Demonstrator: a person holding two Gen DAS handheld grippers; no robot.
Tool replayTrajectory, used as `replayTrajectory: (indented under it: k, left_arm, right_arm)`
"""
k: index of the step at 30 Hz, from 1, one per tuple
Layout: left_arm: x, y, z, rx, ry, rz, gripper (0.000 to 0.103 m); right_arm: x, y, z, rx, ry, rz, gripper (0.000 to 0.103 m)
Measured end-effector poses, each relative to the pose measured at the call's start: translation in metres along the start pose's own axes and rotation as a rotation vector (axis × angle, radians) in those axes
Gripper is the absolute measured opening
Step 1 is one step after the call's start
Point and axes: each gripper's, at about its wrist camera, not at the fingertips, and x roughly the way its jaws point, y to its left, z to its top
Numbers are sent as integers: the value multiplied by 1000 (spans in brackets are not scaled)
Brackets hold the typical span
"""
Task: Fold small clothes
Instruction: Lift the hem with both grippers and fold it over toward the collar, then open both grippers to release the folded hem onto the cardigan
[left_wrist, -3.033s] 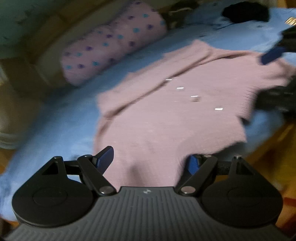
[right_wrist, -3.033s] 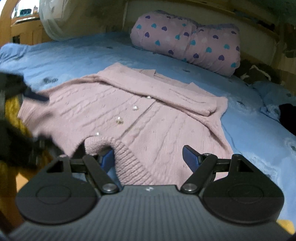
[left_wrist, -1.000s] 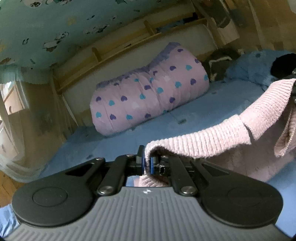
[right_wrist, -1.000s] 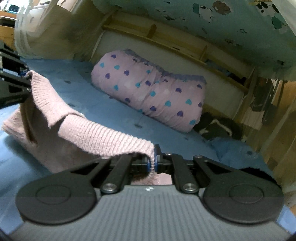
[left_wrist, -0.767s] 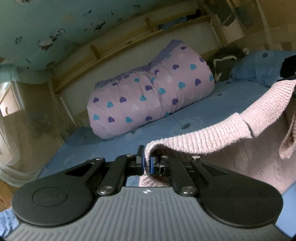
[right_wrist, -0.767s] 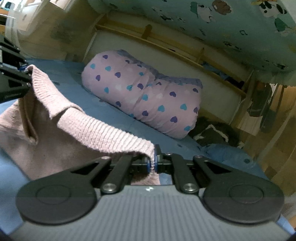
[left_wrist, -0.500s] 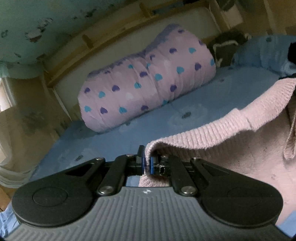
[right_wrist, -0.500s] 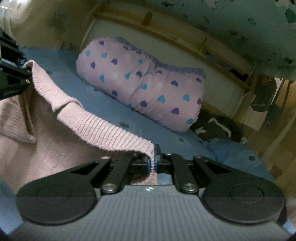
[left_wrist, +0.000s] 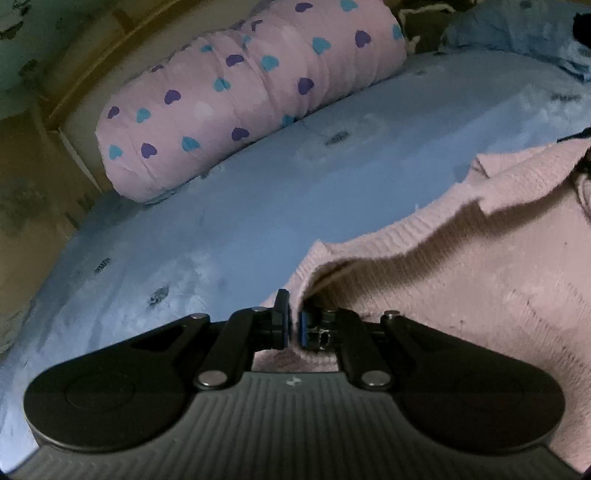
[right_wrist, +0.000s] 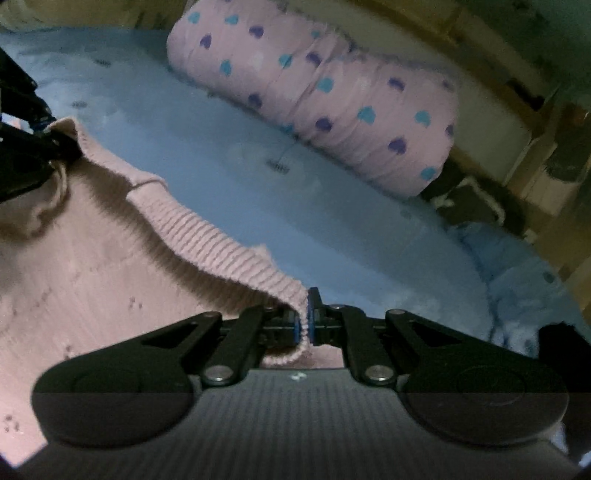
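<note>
From my left wrist cam the pink sweater (left_wrist: 461, 280) runs off the frame at 3 and 5 o'clock, so I can't see its full shape. The hem pinched in the left gripper (left_wrist: 294, 325) hides the pad faces. Right cam's blurry; the dark clutter (right_wrist: 476, 199) at 2 o'clock is unreadable.

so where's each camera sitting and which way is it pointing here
Left wrist: sits on the left gripper, faces forward and down over the blue bed toward the heart-print pillow; its jaws are shut on the pink sweater hem.
Right wrist: sits on the right gripper, same heading; also shut on the hem, with the left gripper at its left edge.
Shared: sweater, pillow, bed.
</note>
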Motion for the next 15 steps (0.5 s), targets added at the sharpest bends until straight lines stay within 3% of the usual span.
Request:
replayTrajectory:
  k: [6, 9, 10, 11, 13, 15]
  left_arm:
    - [-7, 0, 3, 3, 4, 1, 11]
    - [-22, 9, 6, -29, -3, -12, 30]
    - [-29, 12, 7, -30, -15, -9, 45]
    - [-37, 14, 8, -29, -30, -2, 54]
    - [-52, 20, 9, -30, -61, 5, 58]
    - [-65, 27, 11, -48, -65, -4, 58]
  right_arm:
    - [11, 4, -6, -3, 45, 31, 10]
    - [8, 0, -2, 6, 50, 43, 10]
    - [4, -2, -1, 14, 48, 48, 14]
    - [3, -4, 0, 21, 44, 47, 24]
    - [-6, -9, 1, 42, 30, 33, 38]
    - [-14, -16, 2, 63, 16, 35, 40]
